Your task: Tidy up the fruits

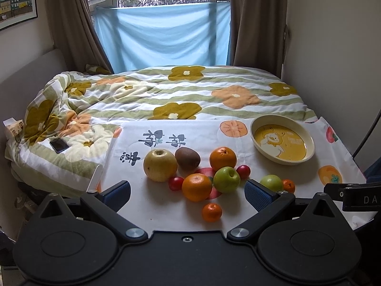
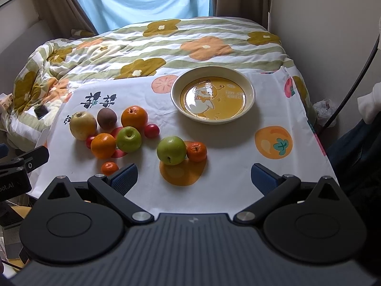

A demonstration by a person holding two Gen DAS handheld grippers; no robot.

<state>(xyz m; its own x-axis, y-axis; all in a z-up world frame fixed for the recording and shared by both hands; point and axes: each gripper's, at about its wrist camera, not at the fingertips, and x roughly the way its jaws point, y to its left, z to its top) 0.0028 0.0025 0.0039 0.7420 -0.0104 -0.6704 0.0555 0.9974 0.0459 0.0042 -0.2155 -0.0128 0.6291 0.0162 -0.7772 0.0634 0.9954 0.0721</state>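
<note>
Green round apple dead ahead of right tongs, nearer than left tongs; both spread, empty.

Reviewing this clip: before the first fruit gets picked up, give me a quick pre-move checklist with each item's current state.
1. Plate empty and ready to receive fruit: ok, nothing lies in it.
2. Right claw open wide enough to take a fruit: ok, fingers spread, nothing held.
3. Left claw open and free: ok, nothing between its fingers.
4. Nearest target reachable: ok, the green apple lies just ahead of the right claw.
5. Target clear of neighbours: not ok, a small mandarin sits against the apple's right side.
6. Path from apple to plate: ok, only bare cloth between them.
</note>
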